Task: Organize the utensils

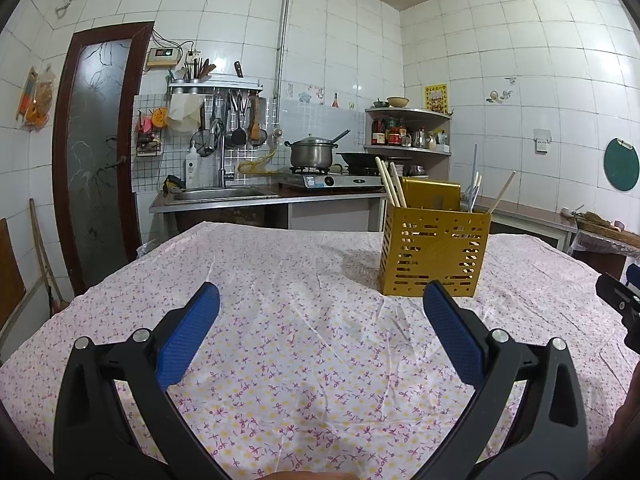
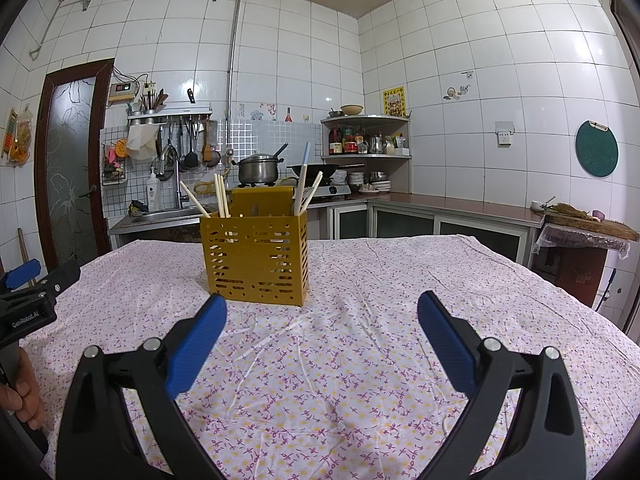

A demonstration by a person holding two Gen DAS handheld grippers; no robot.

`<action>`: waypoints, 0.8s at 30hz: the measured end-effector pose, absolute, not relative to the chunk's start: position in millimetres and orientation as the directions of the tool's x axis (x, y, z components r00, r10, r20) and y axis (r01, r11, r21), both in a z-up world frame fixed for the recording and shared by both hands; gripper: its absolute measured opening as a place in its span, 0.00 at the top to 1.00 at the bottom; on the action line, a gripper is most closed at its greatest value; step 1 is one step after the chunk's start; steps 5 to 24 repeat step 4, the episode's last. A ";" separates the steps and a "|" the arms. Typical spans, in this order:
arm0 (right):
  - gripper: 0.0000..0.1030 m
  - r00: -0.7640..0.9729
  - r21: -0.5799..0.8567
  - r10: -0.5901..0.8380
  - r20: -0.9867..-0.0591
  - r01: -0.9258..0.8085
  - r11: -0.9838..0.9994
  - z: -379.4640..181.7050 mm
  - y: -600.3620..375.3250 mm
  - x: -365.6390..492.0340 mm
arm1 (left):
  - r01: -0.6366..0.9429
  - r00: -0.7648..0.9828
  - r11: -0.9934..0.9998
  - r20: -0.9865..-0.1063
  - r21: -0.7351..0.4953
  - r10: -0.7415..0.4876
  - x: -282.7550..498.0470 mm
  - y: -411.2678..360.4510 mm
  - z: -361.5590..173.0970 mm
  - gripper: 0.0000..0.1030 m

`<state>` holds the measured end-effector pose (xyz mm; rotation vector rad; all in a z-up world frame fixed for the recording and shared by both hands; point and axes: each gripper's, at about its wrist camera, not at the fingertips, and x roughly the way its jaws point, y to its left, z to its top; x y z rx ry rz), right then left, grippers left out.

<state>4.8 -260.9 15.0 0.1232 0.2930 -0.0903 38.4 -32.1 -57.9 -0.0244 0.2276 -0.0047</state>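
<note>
A yellow perforated utensil holder [image 1: 434, 252] [image 2: 256, 260] stands upright on the floral tablecloth [image 1: 300, 320] [image 2: 360, 300]. Several pale chopsticks [image 1: 390, 184] [image 2: 221, 196] lean out of its left side, and more chopsticks with a white-and-blue utensil [image 2: 304, 178] [image 1: 474, 184] stick out of its right side. My left gripper [image 1: 320, 304] hovers open over the cloth, nothing between its blue pads, with the holder ahead to its right. My right gripper [image 2: 322, 312] is open too, empty, the holder ahead to its left.
The other gripper shows at each view's edge: right gripper [image 1: 618, 300], left gripper [image 2: 28, 288] with a hand [image 2: 24, 396] on its handle. Behind the table run a sink counter [image 1: 224, 196], a stove with pot [image 1: 312, 152], corner shelves [image 2: 366, 136] and a side counter [image 2: 460, 208].
</note>
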 end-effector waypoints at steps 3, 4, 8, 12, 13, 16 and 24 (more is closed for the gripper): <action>0.09 0.954 0.109 -0.071 -0.291 0.107 0.988 15.2 -260.9 4.3 | 0.001 0.975 1.000 -0.224 -0.027 -0.007 38.1 -31.5 -58.0 0.05; 0.09 0.954 0.109 -0.071 -0.292 0.107 0.988 15.1 -260.8 4.3 | 0.001 0.974 1.000 -0.225 -0.026 -0.007 38.1 -31.5 -58.0 0.05; 0.09 0.954 0.109 -0.071 -0.292 0.107 0.988 15.1 -260.8 4.3 | 0.001 0.974 1.000 -0.225 -0.026 -0.007 38.1 -31.5 -58.0 0.05; 0.09 0.954 0.109 -0.071 -0.292 0.107 0.988 15.1 -260.8 4.3 | 0.001 0.974 1.000 -0.225 -0.026 -0.007 38.1 -31.5 -58.0 0.05; 0.09 0.954 0.109 -0.071 -0.292 0.107 0.988 15.1 -260.8 4.3 | 0.001 0.974 1.000 -0.225 -0.026 -0.007 38.1 -31.5 -58.0 0.05; 0.09 0.954 0.109 -0.071 -0.292 0.107 0.988 15.1 -260.8 4.3 | 0.001 0.974 1.000 -0.225 -0.026 -0.007 38.1 -31.5 -58.0 0.05; 0.09 0.954 0.109 -0.071 -0.292 0.107 0.988 15.1 -260.8 4.3 | 0.001 0.974 1.000 -0.225 -0.026 -0.007 38.1 -31.5 -58.0 0.05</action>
